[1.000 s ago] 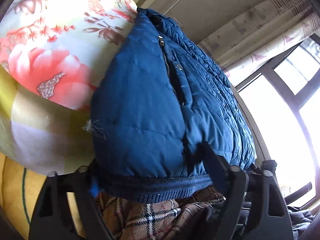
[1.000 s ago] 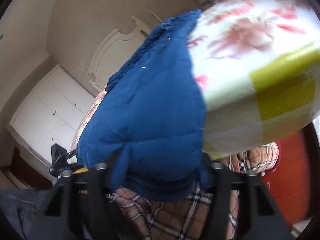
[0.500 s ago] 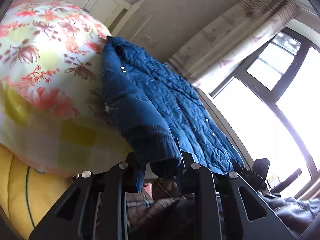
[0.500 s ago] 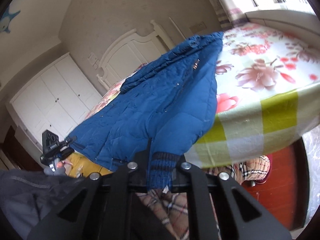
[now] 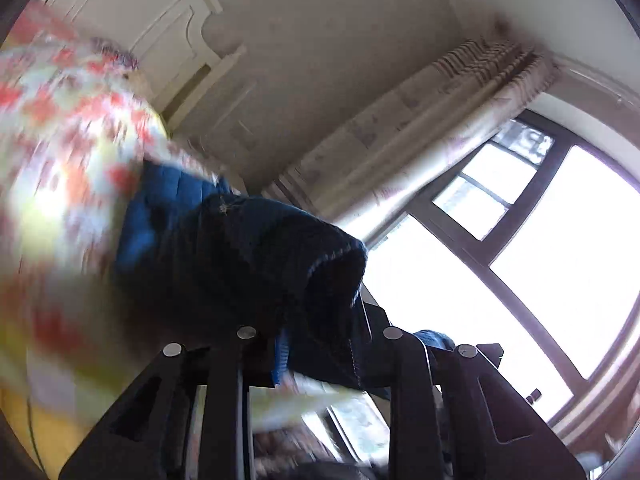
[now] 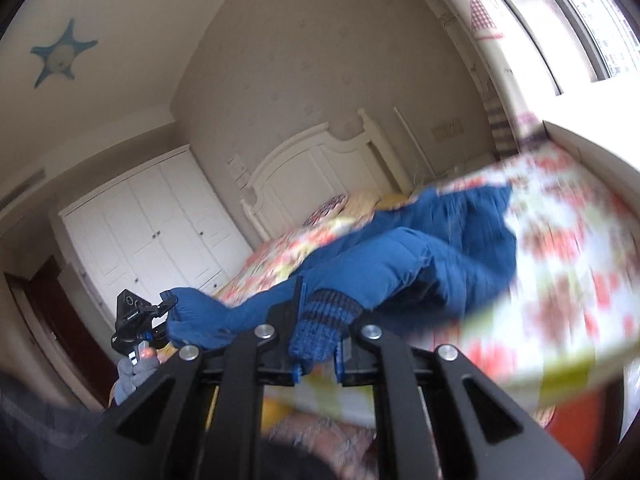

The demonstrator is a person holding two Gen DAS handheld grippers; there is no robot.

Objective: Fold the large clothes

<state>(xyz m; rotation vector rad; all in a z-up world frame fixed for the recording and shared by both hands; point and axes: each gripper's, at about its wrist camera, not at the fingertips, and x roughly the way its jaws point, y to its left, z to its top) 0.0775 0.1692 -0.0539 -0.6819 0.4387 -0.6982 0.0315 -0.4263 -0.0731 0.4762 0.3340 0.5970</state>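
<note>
Gripping a ribbed cuff each, the left claw (image 5: 320, 344) and right claw (image 6: 318, 344) are now clenched on the blue padded jacket (image 6: 420, 264) — a second ago both stood open around its hem. The cuffs sit between the pads; the body trails ahead of the claws over the floral bed (image 6: 568, 264) — lifted and ready, I judge, for spreading flat.

No readable text in either view.
Motion blur smears the bedspread (image 6: 560, 264); small markings on the other gripper (image 6: 134, 320) seen at left are too tiny to read.
</note>
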